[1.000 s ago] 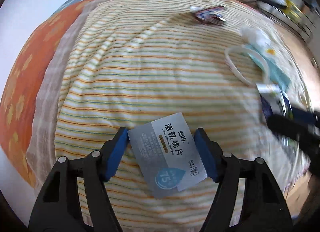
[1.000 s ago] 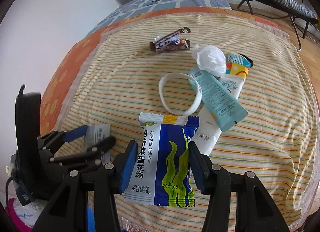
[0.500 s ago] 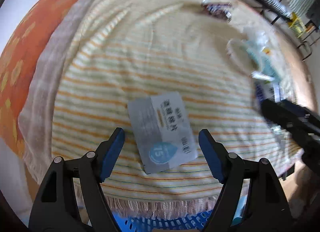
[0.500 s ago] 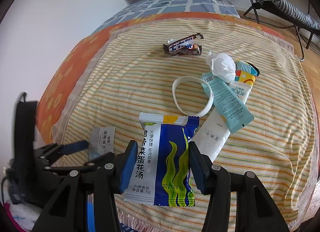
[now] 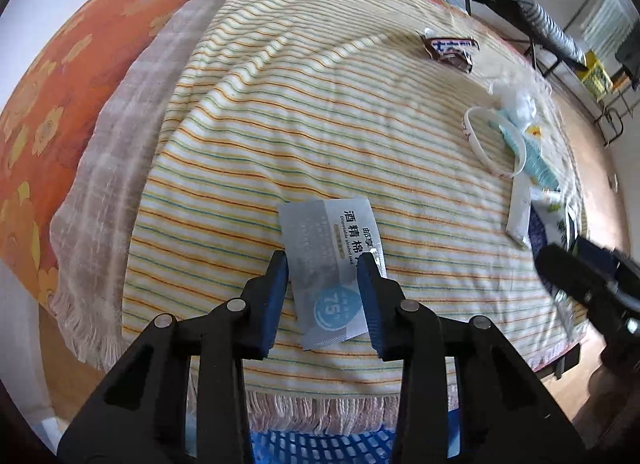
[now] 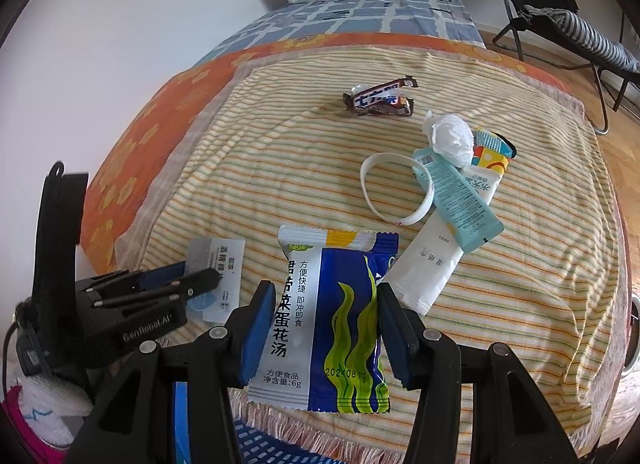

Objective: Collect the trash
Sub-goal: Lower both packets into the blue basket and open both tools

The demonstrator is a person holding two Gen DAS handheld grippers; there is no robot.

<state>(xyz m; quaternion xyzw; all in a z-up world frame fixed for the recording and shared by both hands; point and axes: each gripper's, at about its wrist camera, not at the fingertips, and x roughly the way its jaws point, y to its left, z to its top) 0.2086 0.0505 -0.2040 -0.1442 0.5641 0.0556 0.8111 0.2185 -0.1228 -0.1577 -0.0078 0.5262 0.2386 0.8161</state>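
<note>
My left gripper is shut on a grey alcohol pad packet with a blue "75" mark, held over the striped blanket near its fringed front edge. The packet also shows in the right wrist view, with the left gripper on it. My right gripper is shut on a blue and white soup sachet, held just above the blanket's front edge.
On the blanket lie a chocolate bar wrapper, a crumpled tissue, a white ring, a teal tube and a white packet. A blue basket sits below the front edge. A black chair stands at the right.
My left gripper was open around the packet half a second ago and has now closed on it. The right gripper still holds the sachet, drawn back slightly toward the blanket's edge.
</note>
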